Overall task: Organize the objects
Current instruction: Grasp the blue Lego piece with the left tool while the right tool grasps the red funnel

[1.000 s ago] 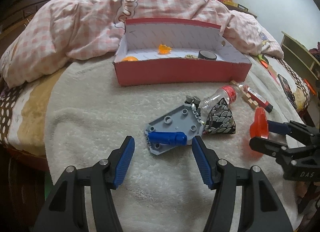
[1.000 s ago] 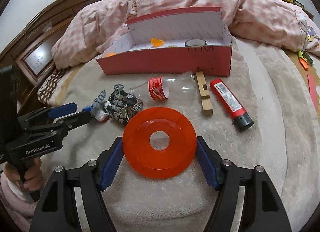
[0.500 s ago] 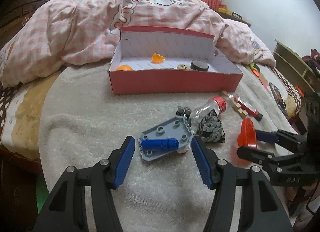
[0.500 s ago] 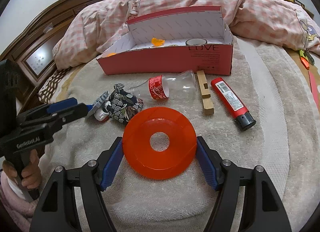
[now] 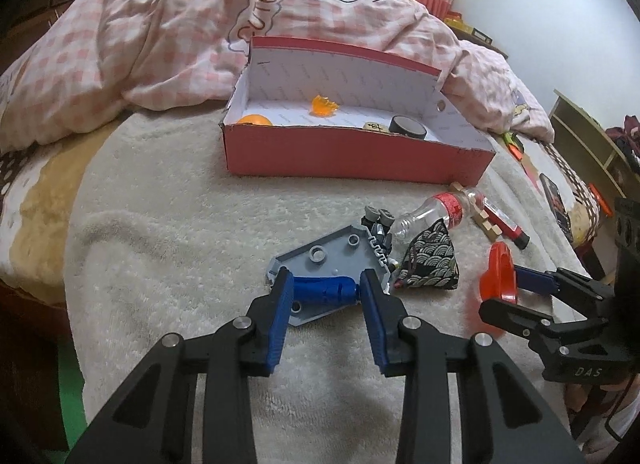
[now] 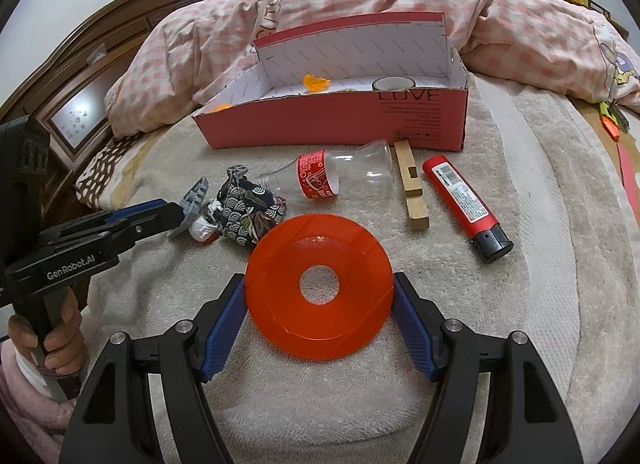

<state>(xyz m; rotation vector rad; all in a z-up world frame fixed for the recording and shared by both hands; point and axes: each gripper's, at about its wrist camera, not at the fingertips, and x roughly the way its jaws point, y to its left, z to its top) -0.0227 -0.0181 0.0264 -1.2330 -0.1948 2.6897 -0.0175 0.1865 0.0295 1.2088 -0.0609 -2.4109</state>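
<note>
- The left gripper (image 5: pixel 325 291) has its two blue-padded fingers closed in on the blue cylinder (image 5: pixel 325 290) that sits on the grey studded toy plate (image 5: pixel 334 260); both pads touch the cylinder's ends, so it is pinching that piece, with the plate lying on the cream fleece blanket (image 5: pixel 180 232).
- The right gripper (image 6: pixel 319 296) clamps the flat orange-red translucent plastic disc with a round centre hole (image 6: pixel 280 292) by its opposite edges, one blue pad on each side; the disc sits just above the blanket.
- In the left wrist view the disc shows edge-on, to the right of the grey plate and near the black wave-patterned fabric pouch (image 5: pixel 430 264).
- One pouch lies just beside the plate's right edge; a small grey ridged toy part (image 5: pixel 376 220) lies at the plate's far corner.
- One clear empty plastic bottle with a red label (image 6: pixel 332 178) lies on its side beyond the disc, its neck towards the pouch.
- One wooden clothes peg (image 6: pixel 410 188) lies just right of the bottle; one red tube with a black cap (image 6: pixel 460 200) lies right of the peg, close alongside it.
- One open red cardboard box with a white lining (image 5: pixel 352 160) stands beyond all these, against the pink checked quilt (image 5: pixel 160 48).
- Inside the box, four things: one orange ball (image 5: pixel 254 120) in the left corner, one orange translucent crumpled piece (image 5: pixel 325 106), one small pale round item (image 5: pixel 375 126) and one black roll of tape (image 5: pixel 408 127).
</note>
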